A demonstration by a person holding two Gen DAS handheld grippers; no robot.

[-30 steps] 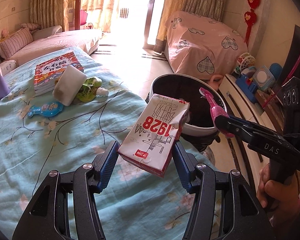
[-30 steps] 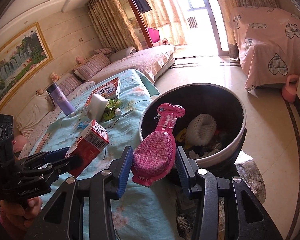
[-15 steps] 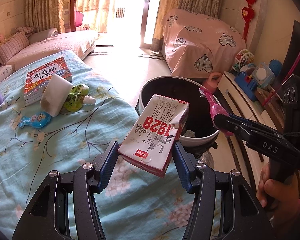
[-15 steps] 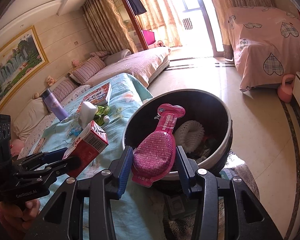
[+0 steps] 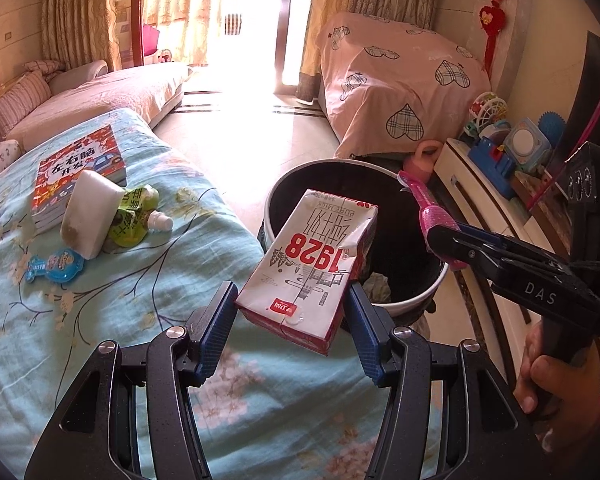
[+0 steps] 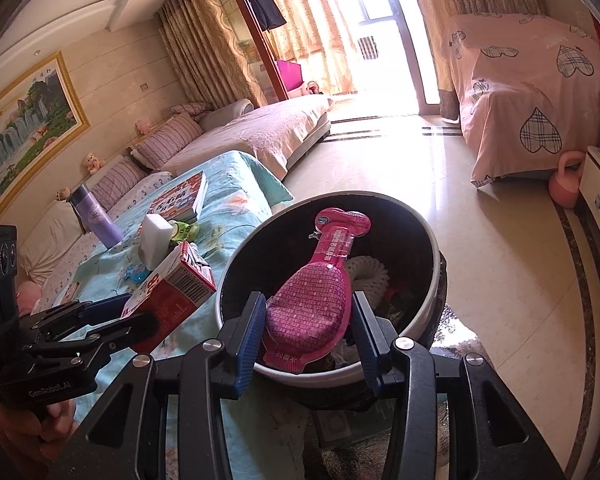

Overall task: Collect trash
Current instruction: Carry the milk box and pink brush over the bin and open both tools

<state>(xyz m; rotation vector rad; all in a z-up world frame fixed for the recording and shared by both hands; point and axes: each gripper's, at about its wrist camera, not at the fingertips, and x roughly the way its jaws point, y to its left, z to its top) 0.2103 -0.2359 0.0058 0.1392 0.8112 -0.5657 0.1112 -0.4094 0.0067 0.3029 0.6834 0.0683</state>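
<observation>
My left gripper is shut on a red and white milk carton marked 1928 and holds it at the near rim of the round black trash bin. My right gripper is shut on a pink pouch and holds it over the near rim of the bin. The carton also shows in the right wrist view, left of the bin. A green pouch, a white block and a blue wrapper lie on the blue bedspread.
A book lies behind the white block. A purple bottle stands on the bed. The bin holds a white knitted thing and other scraps. A pink covered bed and a toy shelf stand beyond the bin.
Both grippers have moved toward the bin with their loads. The carton and pink pouch now sit nearer and over its rim. Neither grip has changed.
</observation>
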